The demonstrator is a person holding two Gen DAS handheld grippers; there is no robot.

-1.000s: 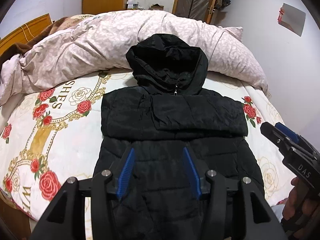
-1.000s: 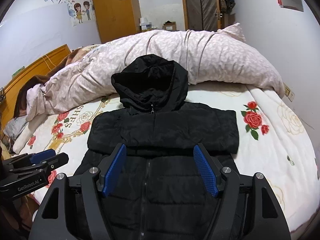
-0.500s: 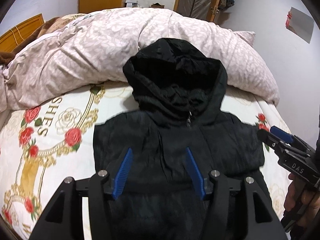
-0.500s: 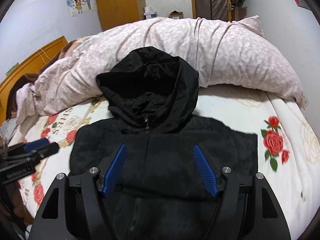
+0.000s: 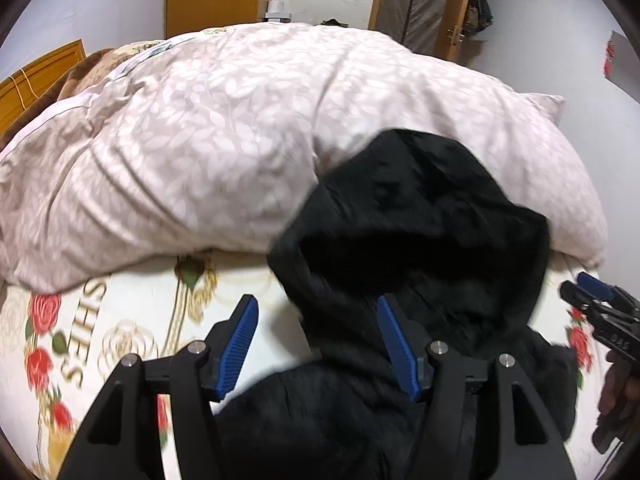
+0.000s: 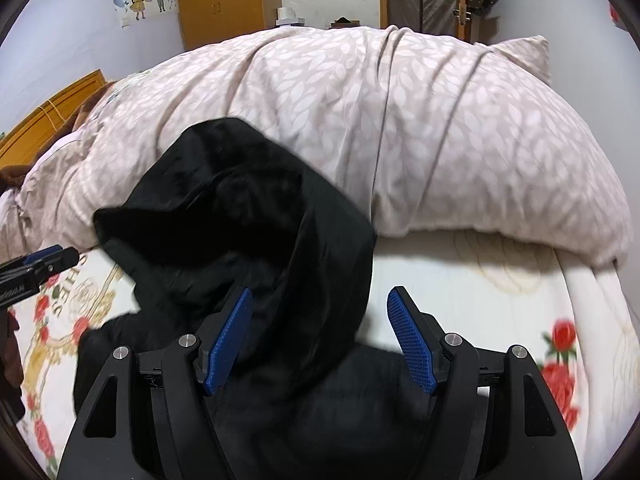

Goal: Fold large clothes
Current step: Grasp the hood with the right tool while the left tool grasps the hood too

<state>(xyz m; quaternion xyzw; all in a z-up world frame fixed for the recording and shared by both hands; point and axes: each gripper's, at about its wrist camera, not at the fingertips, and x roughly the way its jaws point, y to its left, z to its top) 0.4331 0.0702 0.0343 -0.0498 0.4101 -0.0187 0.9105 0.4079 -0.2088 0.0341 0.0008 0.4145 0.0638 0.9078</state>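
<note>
I had both grippers over the black jacket's hood (image 5: 424,216), which lay ahead against the duvet (image 5: 200,152). The left gripper (image 5: 316,344) was opening, its jaws straddling the hood's left edge; the right gripper (image 6: 320,340) stood wide, empty, astride the other edge. Through the blur, I judged the hood fold next: pinch both edges, draw back.
</note>
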